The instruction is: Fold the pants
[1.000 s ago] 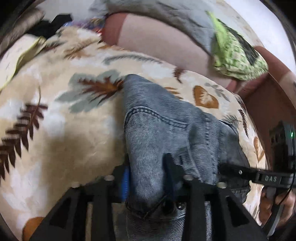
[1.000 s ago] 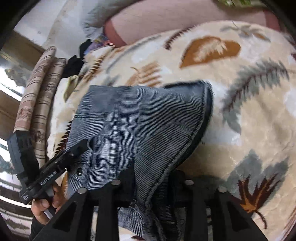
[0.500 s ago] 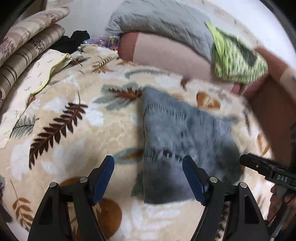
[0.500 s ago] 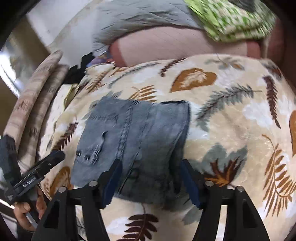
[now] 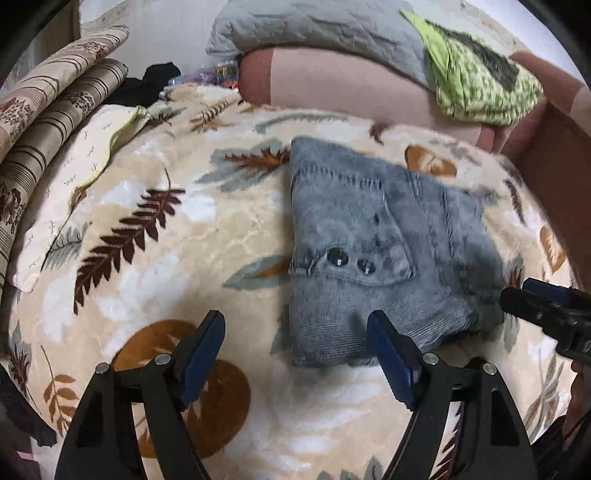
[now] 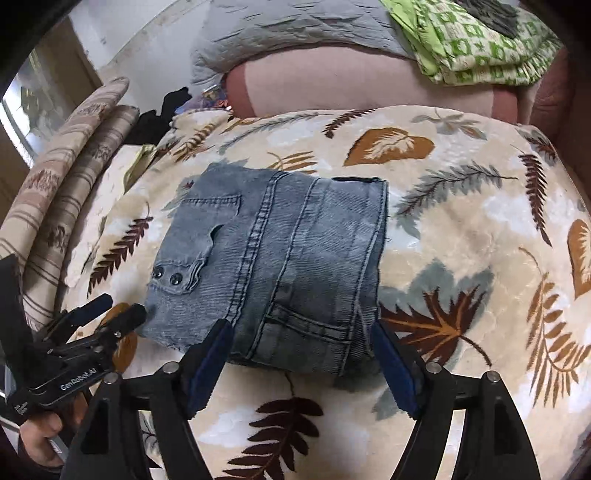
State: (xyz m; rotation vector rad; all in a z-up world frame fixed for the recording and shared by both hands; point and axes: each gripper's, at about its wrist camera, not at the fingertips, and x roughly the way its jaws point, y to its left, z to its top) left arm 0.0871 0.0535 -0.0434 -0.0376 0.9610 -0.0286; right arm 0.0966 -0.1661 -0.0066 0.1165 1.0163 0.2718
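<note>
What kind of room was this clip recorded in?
Most likely a bedroom: the folded jeans lie on a plush leaf-print blanket spread over what looks like a bed, with a grey quilt and stacked striped cushions piled around it.

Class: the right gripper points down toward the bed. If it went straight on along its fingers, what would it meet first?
Most likely the folded jeans, at their near edge, which lies between the open right gripper's fingertips; depth is uncertain, so it might land on the leaf-print blanket just short of them.

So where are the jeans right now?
The folded jeans lie flat on the leaf-print blanket, mid-frame in the right wrist view, just ahead of both open grippers and below the pink cushion.
</note>
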